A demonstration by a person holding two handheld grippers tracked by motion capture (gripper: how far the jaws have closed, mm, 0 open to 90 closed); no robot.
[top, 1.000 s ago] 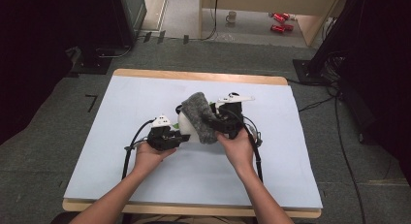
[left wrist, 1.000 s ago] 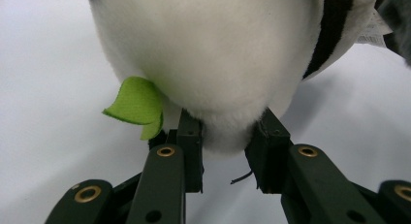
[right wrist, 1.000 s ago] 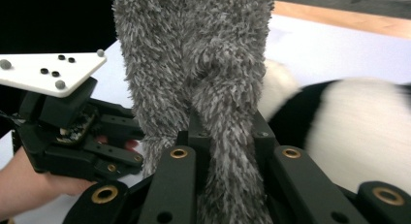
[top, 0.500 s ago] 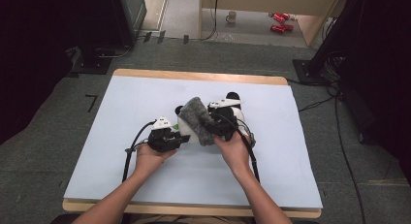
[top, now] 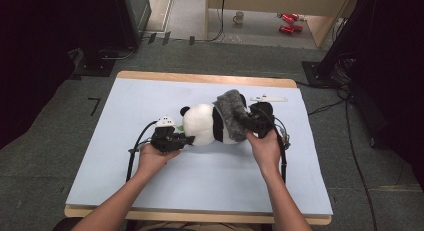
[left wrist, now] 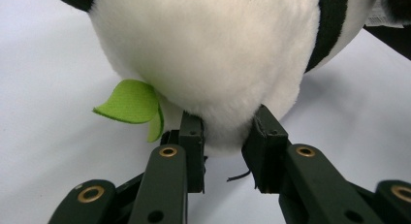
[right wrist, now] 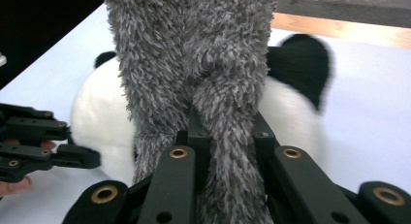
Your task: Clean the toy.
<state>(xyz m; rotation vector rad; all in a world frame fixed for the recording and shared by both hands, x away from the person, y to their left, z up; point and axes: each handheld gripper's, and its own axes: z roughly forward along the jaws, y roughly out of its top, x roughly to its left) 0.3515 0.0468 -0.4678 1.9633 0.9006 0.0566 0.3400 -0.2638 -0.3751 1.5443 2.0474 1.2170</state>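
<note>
Plush panda (top: 207, 125) lies on its side at the middle of our table, head toward the left, with a grey shaggy cloth (top: 232, 113) draped over its right end and standing up from it. We see one panda and one cloth. A small green felt leaf (left wrist: 130, 104) sticks out beside the white plush, just left of our left gripper's jaws in the left gripper view.

Our left gripper (top: 186, 140) meets the panda from the near left; its jaws are nearly closed and pinch a fold of the white fur between the pads. Our right gripper (top: 246, 125) comes in from the right, jaws pressed together on a hanging strand of the grey cloth (right wrist: 228, 112), which fills the space between them in the right gripper view. Two grippers, each with a black cable trailing back toward us.

Beneath everything lies a pale blue mat (top: 150, 91) that covers a wooden tabletop (top: 200, 78), whose bare edge shows along the far side. Around the table the floor is grey carpet (top: 50, 141). Far beyond, we make out one mug (top: 239, 17) on a lighter floor and two red cans (top: 286, 23) lying just right of it. Dark equipment stands at far left and far right, with loose cables (top: 325, 108) on the carpet at right.
</note>
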